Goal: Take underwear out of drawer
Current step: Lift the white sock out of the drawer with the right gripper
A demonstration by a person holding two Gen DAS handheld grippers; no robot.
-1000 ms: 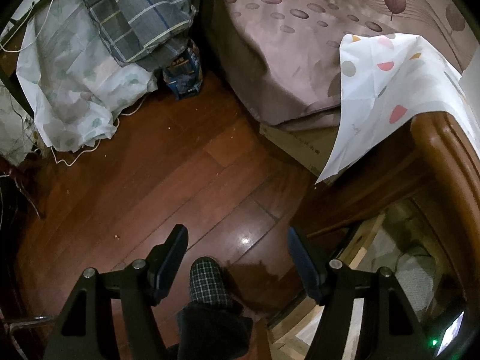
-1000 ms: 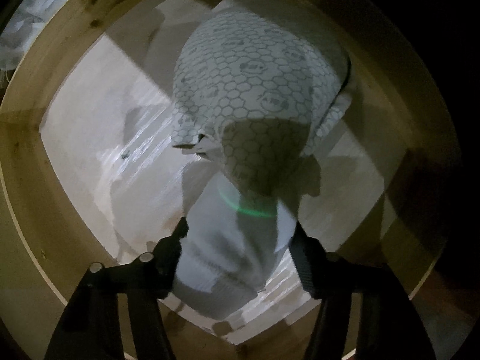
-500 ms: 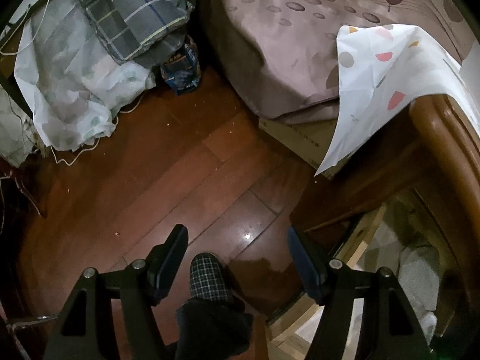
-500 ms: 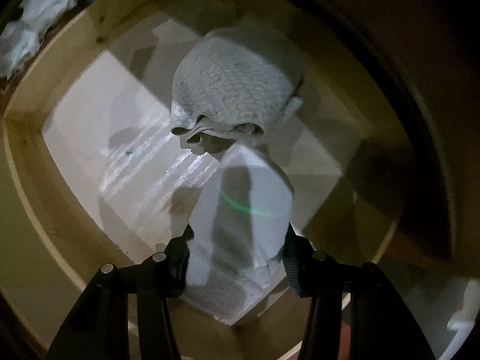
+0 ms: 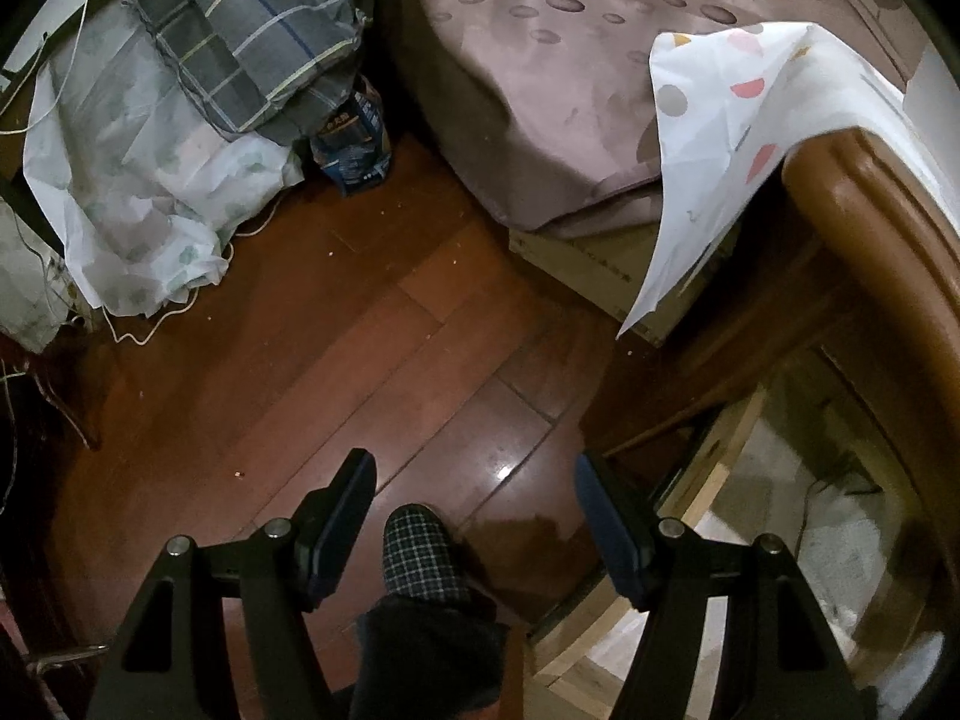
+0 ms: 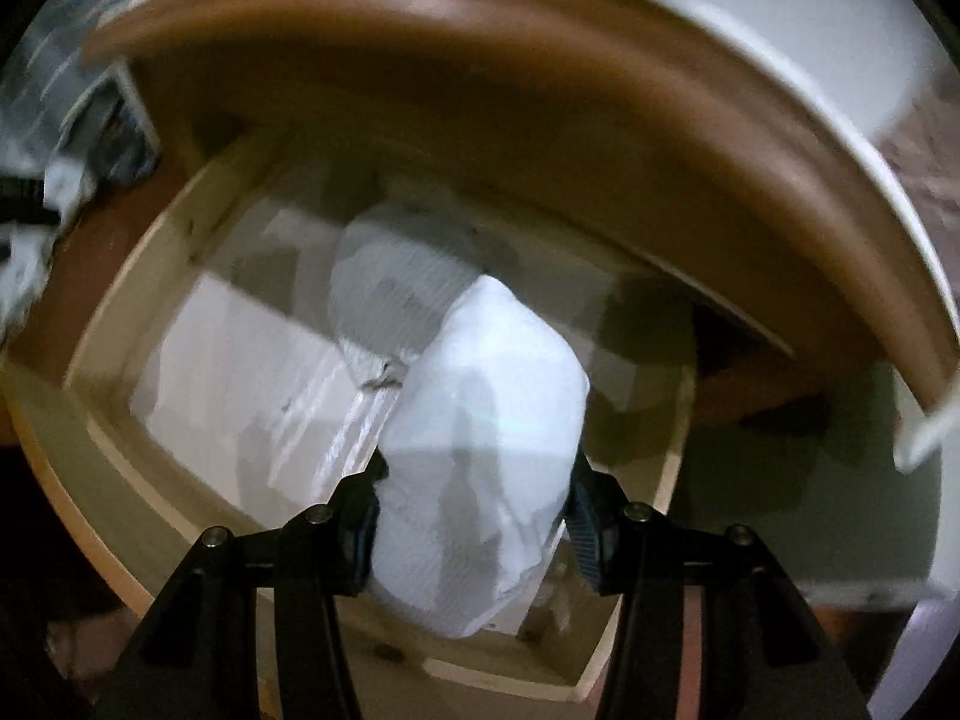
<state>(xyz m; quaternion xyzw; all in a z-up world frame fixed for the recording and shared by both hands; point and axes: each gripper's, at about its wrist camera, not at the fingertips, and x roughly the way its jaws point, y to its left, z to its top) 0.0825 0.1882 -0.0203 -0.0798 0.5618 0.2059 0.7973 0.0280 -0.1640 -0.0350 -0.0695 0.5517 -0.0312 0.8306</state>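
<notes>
- The right gripper [image 6: 474, 498] has its jaws clenched on a white piece of underwear [image 6: 480, 450]; the folded cloth fills the gap from one pad to the other and bulges out above and below them.
- The held underwear hangs clear above the open drawer [image 6: 120, 462], over the half of it nearer the front wall.
- Behind it, a second folded piece of underwear, grey-patterned [image 6: 390, 282], lies on the pale drawer floor toward the back wall, partly under the cabinet's overhang; the picture is blurred, so its print cannot be made out.
- The drawer is of light wood, and it stands pulled out from under the rounded brown edge of a bedside cabinet [image 6: 540, 120].
- The left gripper [image 5: 474, 510] has its jaws released and standing wide, with nothing between them.
- Seen through that gap, a checked slipper [image 5: 417, 558] on a person's foot stands on the dark wooden floor [image 5: 300, 360].
- At the left gripper's right side, a corner of the same open drawer [image 5: 714, 468] shows beneath the brown cabinet top [image 5: 870, 228].
- A white cloth with coloured dots [image 5: 720, 138] hangs over that cabinet's corner, beside a bed with a mauve sheet [image 5: 540, 90].
- Across the floor, a grey checked blanket [image 5: 258, 30] lies on a pale bundle of cloth [image 5: 138, 180], with a blue packet [image 5: 354, 138] at its foot.
</notes>
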